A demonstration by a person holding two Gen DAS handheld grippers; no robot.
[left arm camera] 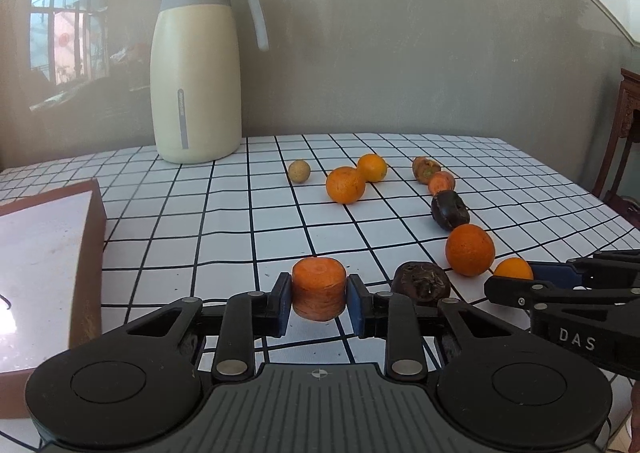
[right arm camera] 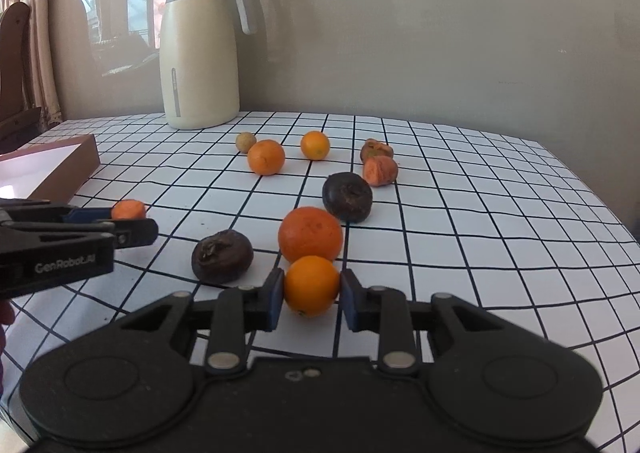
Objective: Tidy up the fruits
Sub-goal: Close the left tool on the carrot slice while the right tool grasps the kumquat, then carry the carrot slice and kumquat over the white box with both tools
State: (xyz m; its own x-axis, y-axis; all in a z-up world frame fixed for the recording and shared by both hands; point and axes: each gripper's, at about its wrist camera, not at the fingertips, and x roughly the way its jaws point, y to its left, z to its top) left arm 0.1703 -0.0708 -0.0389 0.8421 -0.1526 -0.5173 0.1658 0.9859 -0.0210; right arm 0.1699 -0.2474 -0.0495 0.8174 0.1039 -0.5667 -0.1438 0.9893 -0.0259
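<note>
My left gripper [left arm camera: 319, 297] is shut on a carrot chunk [left arm camera: 319, 287], held just above the checked tablecloth; it also shows in the right wrist view [right arm camera: 129, 209]. My right gripper [right arm camera: 312, 293] is shut on a small orange [right arm camera: 311, 285], seen at the right in the left wrist view [left arm camera: 513, 268]. Close by lie a big orange [right arm camera: 310, 233] and two dark shrivelled fruits [right arm camera: 222, 255] [right arm camera: 347, 196]. Farther back are two oranges [right arm camera: 265, 157] [right arm camera: 315, 145], another carrot piece [right arm camera: 380, 170], a brown fruit [right arm camera: 375, 150] and a small tan fruit [right arm camera: 245, 142].
A cream and grey thermos jug [left arm camera: 196, 69] stands at the back of the table [left arm camera: 180, 221] against the grey wall. A shallow brown box [left arm camera: 40, 253] with a white inside sits at the left. The table's right edge drops off near a wooden chair [left arm camera: 624, 141].
</note>
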